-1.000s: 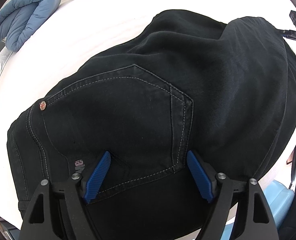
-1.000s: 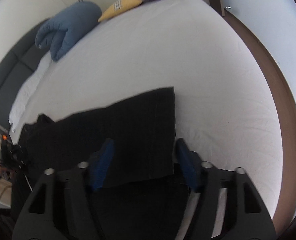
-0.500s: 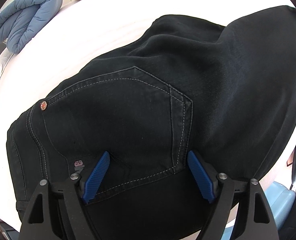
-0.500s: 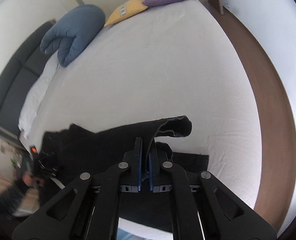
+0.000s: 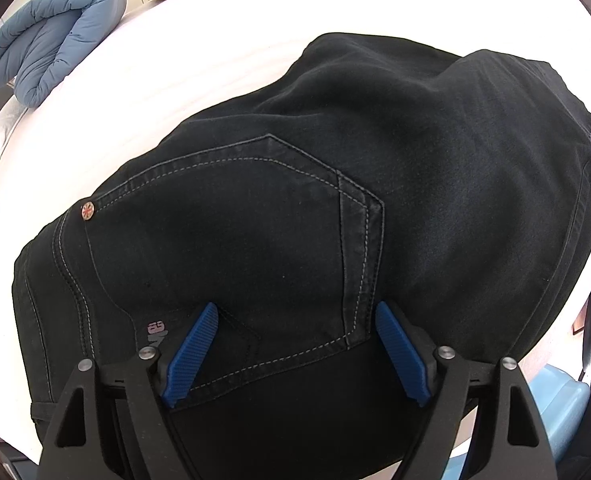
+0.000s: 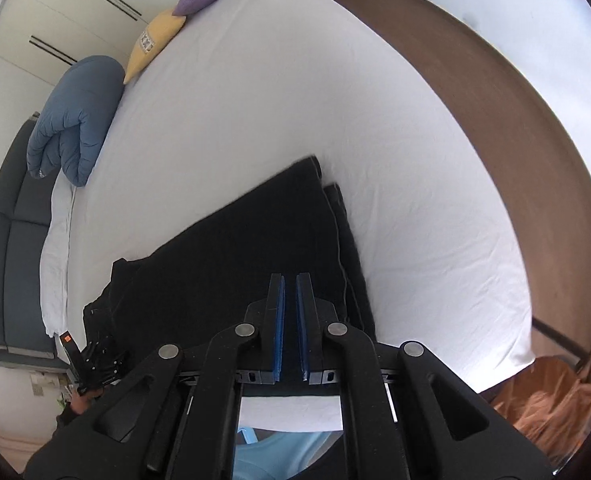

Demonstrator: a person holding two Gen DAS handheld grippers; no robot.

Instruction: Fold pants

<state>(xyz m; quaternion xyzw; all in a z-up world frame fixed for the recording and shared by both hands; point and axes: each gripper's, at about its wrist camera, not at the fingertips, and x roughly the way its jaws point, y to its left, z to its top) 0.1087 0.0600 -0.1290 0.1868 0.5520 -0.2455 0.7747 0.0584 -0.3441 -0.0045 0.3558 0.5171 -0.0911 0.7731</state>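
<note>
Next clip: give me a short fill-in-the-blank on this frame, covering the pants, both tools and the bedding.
1. The black pants lie on a bed with a ____ sheet.
2. The left tool hangs over the pants' back ____, its fingers set wide apart.
3. The right tool has its blue pads nearly ____, with dark cloth of the pants between them.
4. Beside the yellow cushion lies a rolled ____ duvet.

Missing words: white; pocket; together; blue

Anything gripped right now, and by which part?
Right tongs pinch the pants by a leg, short of its hem; left tongs stand open over the back pocket.
</note>
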